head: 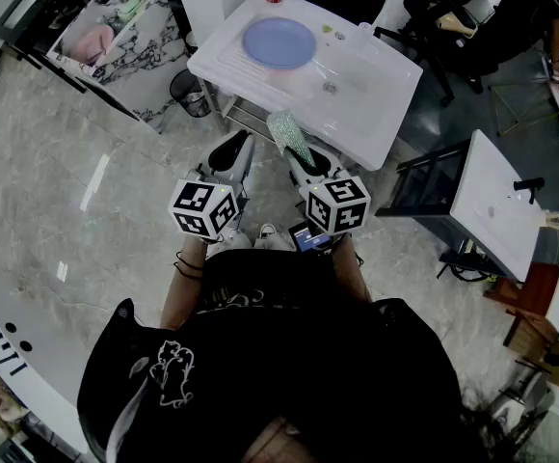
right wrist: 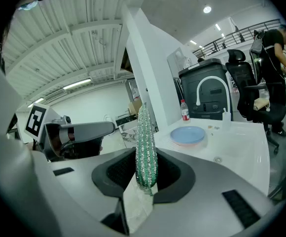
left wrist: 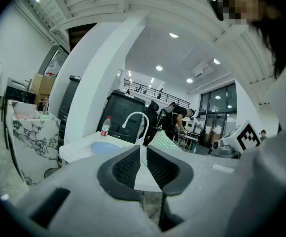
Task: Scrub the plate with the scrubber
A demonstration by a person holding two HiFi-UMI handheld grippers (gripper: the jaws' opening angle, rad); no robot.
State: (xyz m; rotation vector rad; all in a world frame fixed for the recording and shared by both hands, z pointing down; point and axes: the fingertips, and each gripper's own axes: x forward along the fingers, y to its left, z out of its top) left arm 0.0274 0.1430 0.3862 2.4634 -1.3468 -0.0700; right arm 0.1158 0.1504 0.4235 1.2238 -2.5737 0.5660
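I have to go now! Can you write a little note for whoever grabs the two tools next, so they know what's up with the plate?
Left tool: shut, nothing in it.
Right tool: shut on the scrubber, which sticks up out of the jaws.
Plate: blue, lying flat on the sink top, beside the basin. Both tools are short of the sink and touch neither it nor the plate.
Done: the scrubber is in the grip.
Left: bring the scrubber to the plate and scrub it. The left tool could probably steady the plate.
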